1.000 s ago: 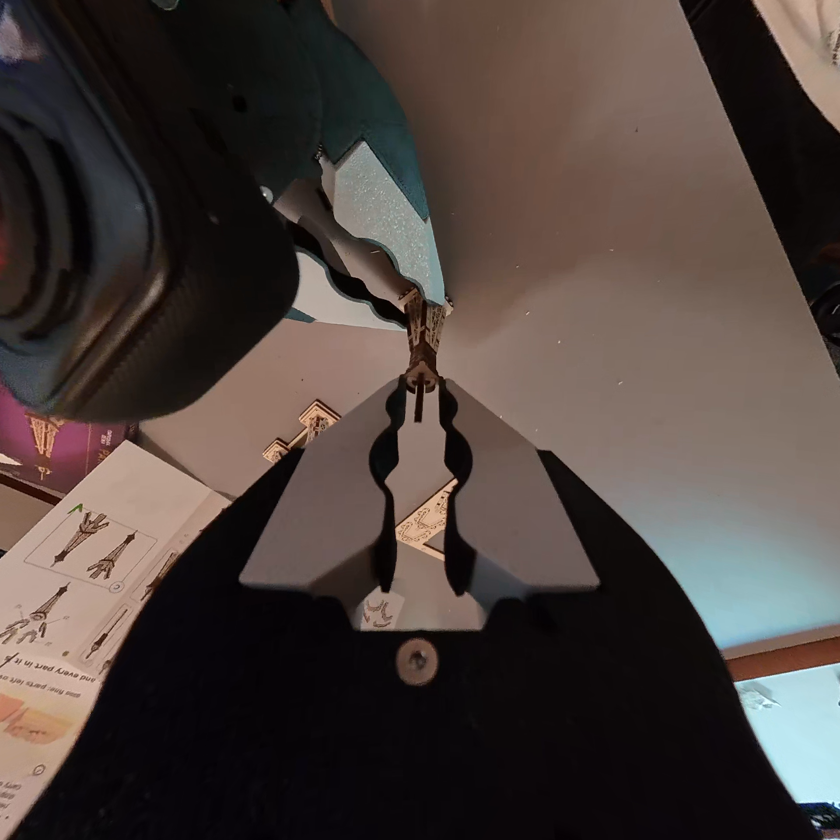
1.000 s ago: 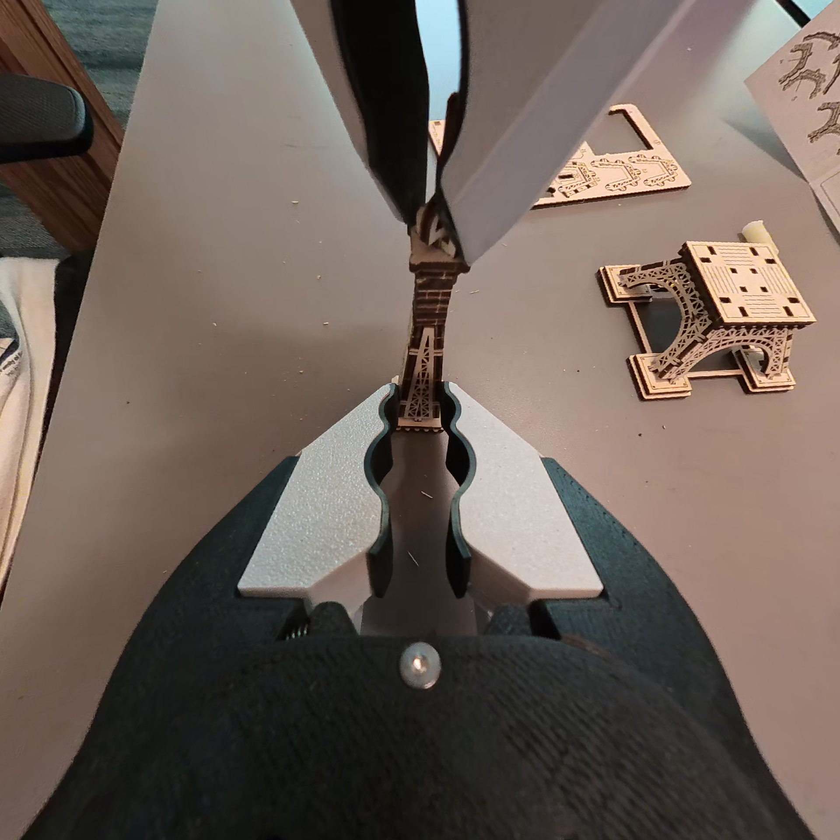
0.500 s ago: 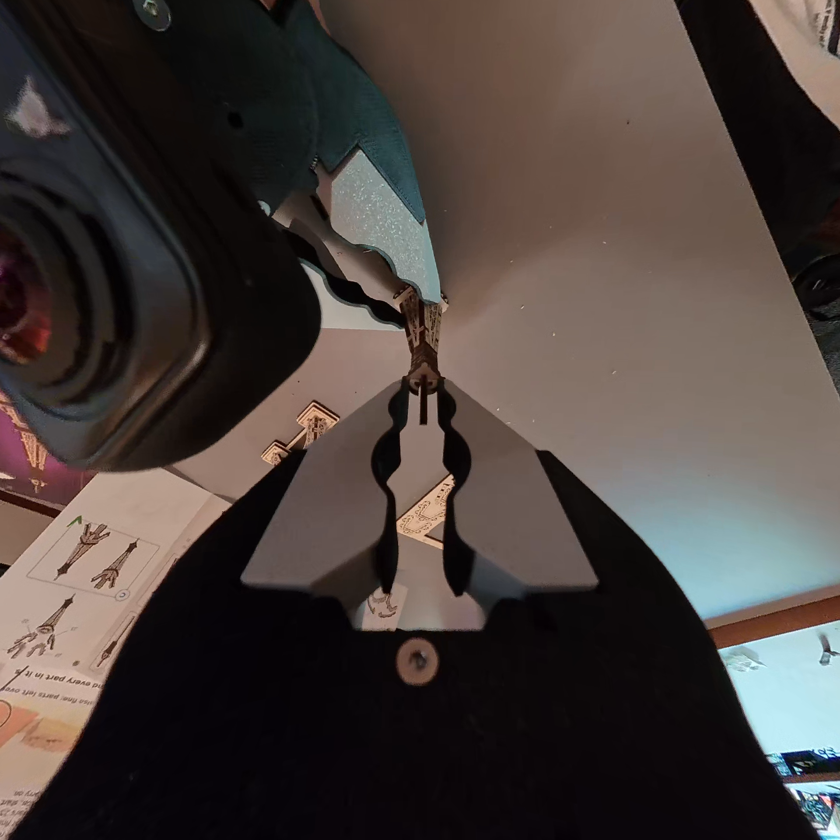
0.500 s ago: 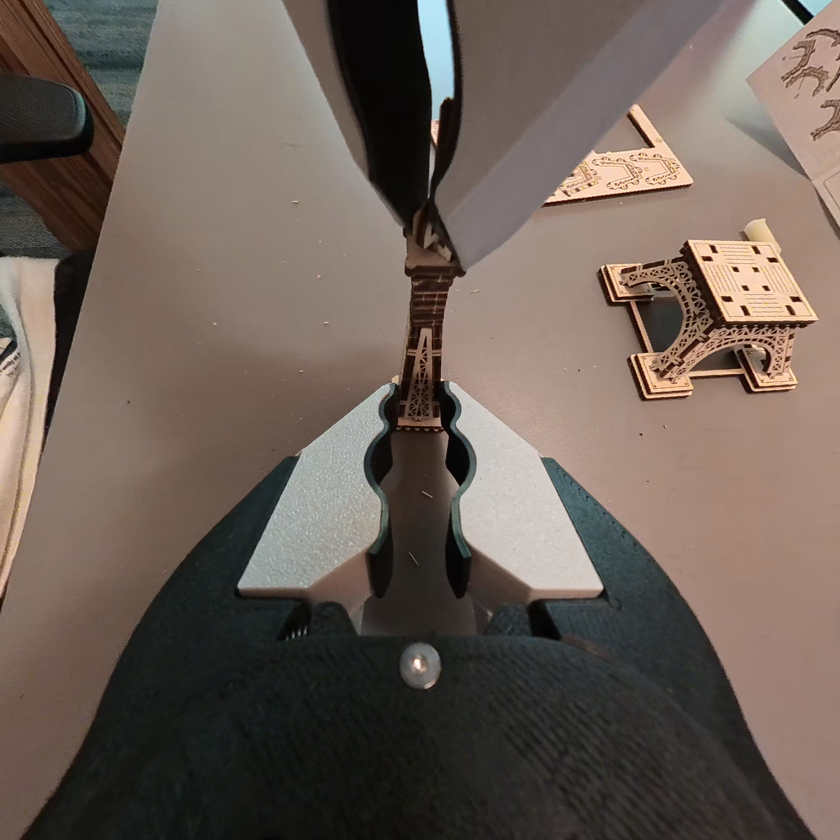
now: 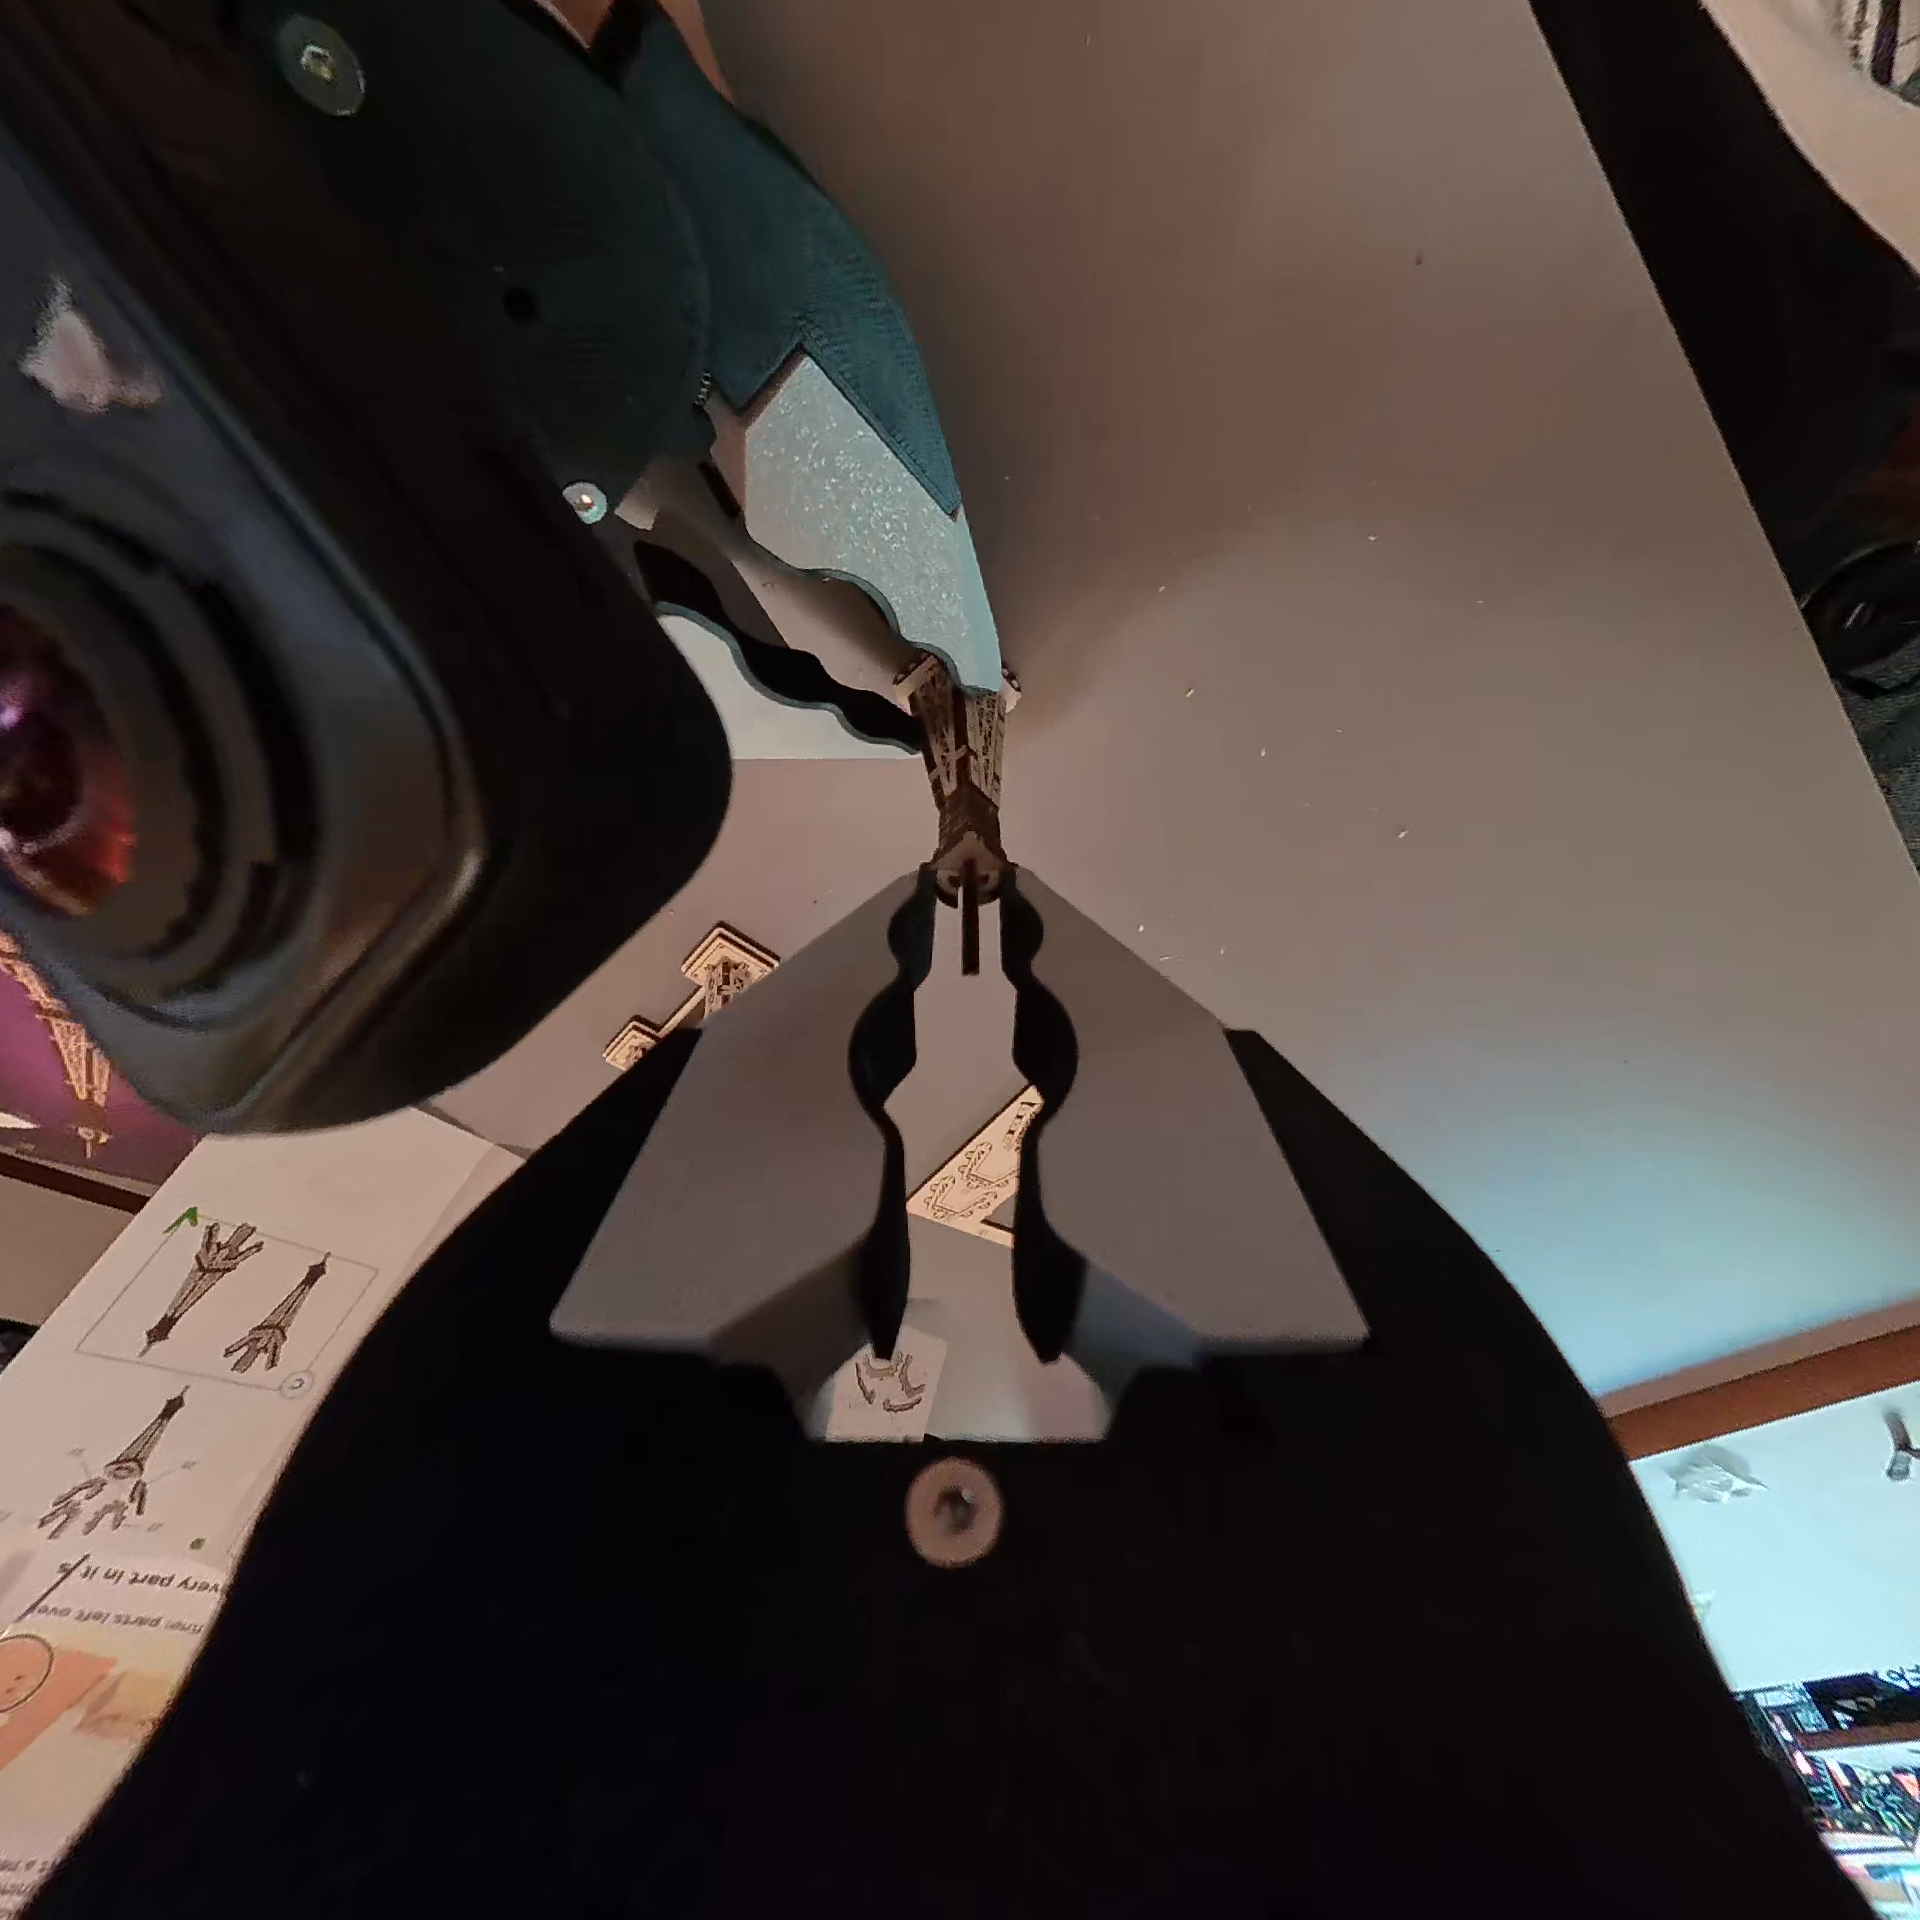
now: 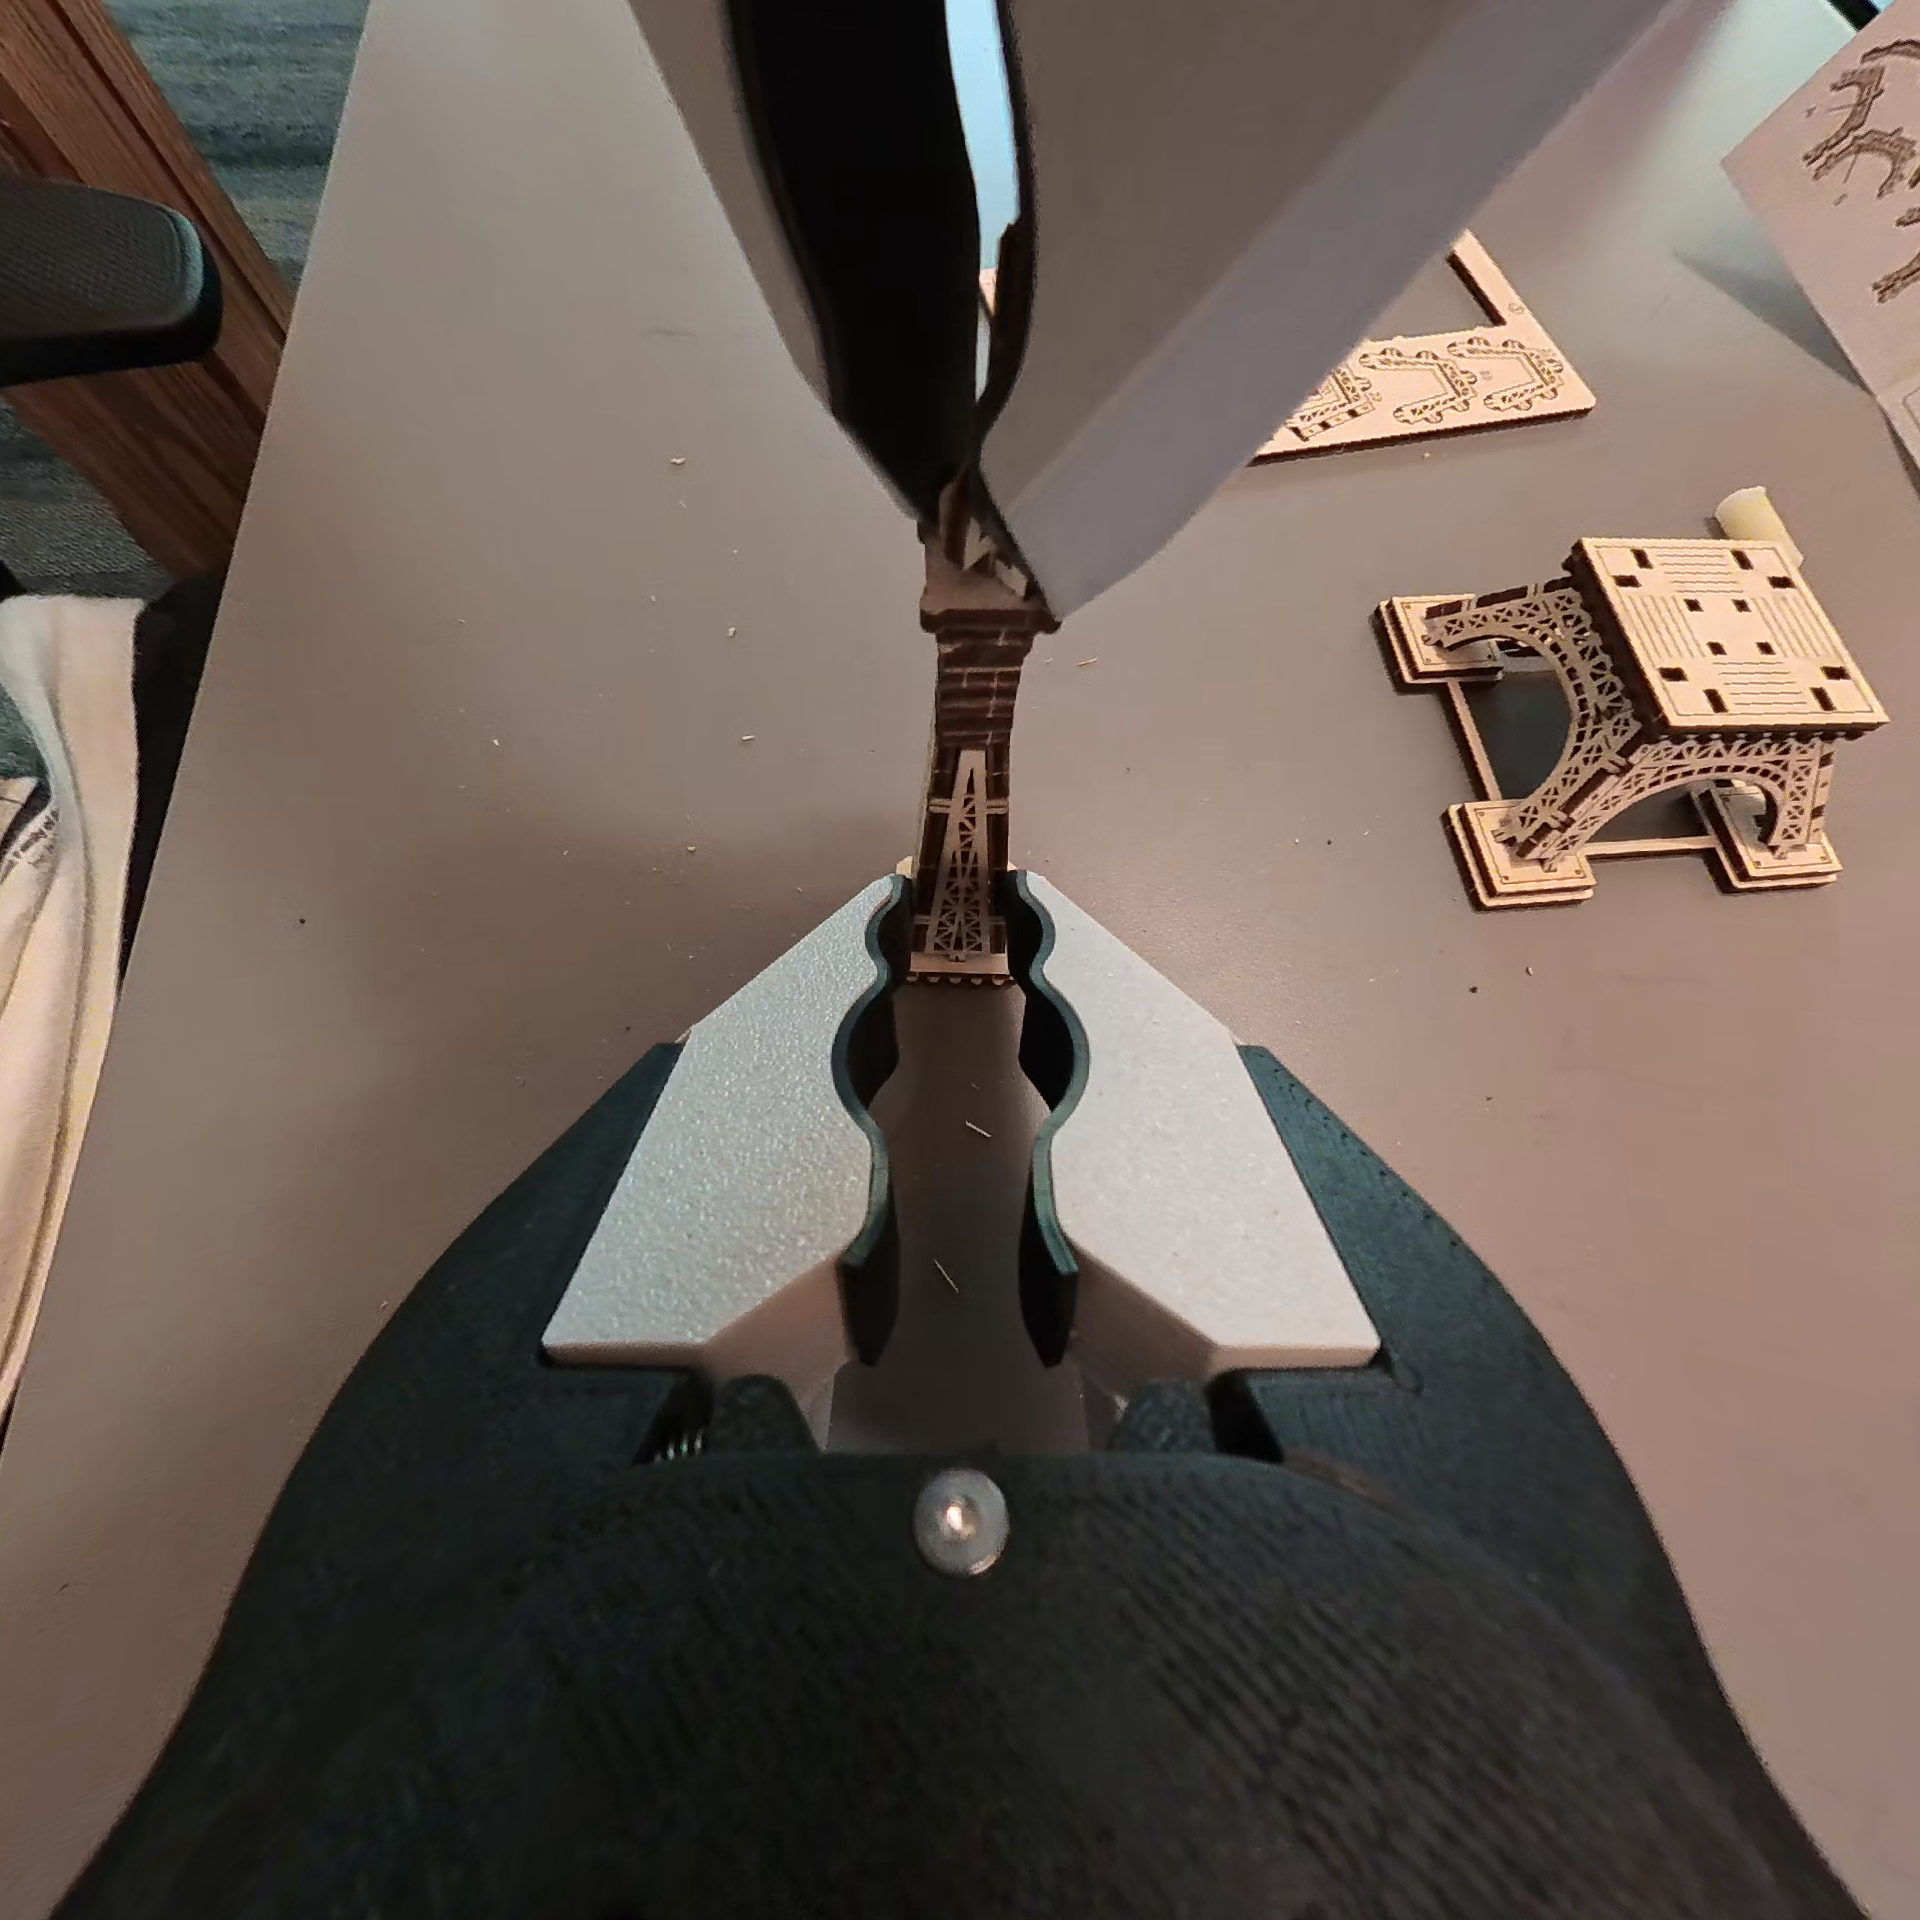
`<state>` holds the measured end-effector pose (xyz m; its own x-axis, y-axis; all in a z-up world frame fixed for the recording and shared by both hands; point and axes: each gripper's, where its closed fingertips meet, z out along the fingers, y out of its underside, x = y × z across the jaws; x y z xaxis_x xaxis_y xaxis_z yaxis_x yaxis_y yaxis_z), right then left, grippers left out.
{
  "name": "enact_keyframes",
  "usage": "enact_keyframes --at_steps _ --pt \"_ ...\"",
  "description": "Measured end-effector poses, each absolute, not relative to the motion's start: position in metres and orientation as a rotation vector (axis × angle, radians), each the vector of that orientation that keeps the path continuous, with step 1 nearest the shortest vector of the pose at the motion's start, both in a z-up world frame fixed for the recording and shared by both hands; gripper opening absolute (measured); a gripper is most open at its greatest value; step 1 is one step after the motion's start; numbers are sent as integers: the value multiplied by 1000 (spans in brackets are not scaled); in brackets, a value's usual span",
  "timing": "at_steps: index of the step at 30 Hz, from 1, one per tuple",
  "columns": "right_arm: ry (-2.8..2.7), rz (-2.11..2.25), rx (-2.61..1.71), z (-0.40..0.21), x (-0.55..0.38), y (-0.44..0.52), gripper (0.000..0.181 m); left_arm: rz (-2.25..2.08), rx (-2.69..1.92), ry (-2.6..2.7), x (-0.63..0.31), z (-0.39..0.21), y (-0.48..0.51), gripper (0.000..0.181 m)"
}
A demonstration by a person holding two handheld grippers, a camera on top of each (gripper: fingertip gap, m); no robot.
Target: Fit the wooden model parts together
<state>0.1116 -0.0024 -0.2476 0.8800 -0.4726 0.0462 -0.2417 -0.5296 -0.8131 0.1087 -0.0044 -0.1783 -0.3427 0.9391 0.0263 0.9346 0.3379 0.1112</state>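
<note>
A slim wooden tower spire (image 6: 971, 748) hangs above the grey table (image 6: 520, 623), held at both ends. My right gripper (image 6: 961, 925) is shut on its wide lattice foot. My left gripper (image 6: 971, 520) comes down from above and is shut on its narrow top. In the left wrist view, my left gripper (image 5: 968, 883) pinches the spire (image 5: 966, 769) at a small round cap, with a thin pin lying between the fingers. There the right gripper (image 5: 951, 681) grips the far end. The wooden tower base (image 6: 1621, 717), arched legs and flat deck, stands on the table at right.
A punched wooden parts sheet (image 6: 1455, 395) lies behind the base, with a small white cylinder (image 6: 1751, 514) beside it. An instruction sheet (image 5: 156, 1403) lies on the table and also shows in the right wrist view (image 6: 1860, 208). A chair armrest (image 6: 94, 281) sits beyond the table's left edge.
Both grippers stay shut on the spire. In the left wrist view the right gripper's camera body has drifted down and right and looms larger. The tower base has not moved.
</note>
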Motion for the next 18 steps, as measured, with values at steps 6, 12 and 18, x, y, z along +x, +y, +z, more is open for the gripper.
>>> enact_keyframes --at_steps 6,12,18 --pt "521 -316 -2147 -247 112 -4 18 195 1790 2537 109 -178 -5 9" --pt "524 -313 -2147 -247 110 -4 17 203 1791 2551 108 -178 -6 9" --pt "471 -326 -2169 -250 105 -4 20 -95 1833 2682 72 -183 -21 9"
